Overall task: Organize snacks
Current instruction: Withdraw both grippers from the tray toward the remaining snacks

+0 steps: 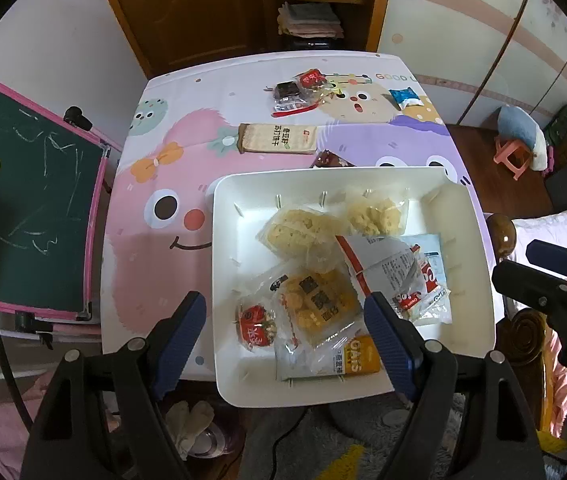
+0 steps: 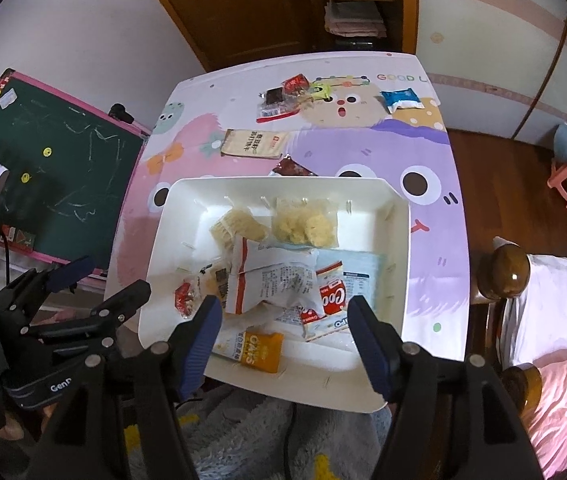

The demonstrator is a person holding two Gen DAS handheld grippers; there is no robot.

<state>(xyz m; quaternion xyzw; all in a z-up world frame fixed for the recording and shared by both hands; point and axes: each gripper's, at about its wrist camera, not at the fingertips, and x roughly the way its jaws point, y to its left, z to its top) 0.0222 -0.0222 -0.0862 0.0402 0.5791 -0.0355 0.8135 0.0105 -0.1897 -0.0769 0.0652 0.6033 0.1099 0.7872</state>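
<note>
Both sets of my fingers stand spread with nothing between them: the left gripper (image 1: pixel 283 344) hangs over the near edge of the white bin (image 1: pixel 479 280), and the right gripper (image 2: pixel 285 340) hovers above the same near rim, its blue pads bare. Just beyond the tips, low in both frames, the bin already holds a loose heap — an orange oat bar (image 2: pixel 257 350), a white-and-red wrapper (image 2: pixel 271 280) lying crumpled on top, two clear bags of pale puffed pieces (image 1: pixel 303 236) toward the far wall. Farther out, in the upper middle of the frames, the snacks not yet sorted lie on the cartoon tablecloth (image 1: pixel 187 120): a long tan cracker pack (image 1: pixel 277 139), a dark red sachet (image 2: pixel 293 169) just beside the bin's far rim, a small cluster with a red-labelled packet (image 1: pixel 310 80), and a blue-and-white pouch (image 2: pixel 400 99) toward the upper right. I judge all of these light, thin and slippery in their film, with brittle contents. The cracker pack looks stiff enough to pinch across its short width near the middle; the soft pouches I would rather take by a crimped end seam — a squeeze on the belly may crush what is inside or let the film slide out.
</note>
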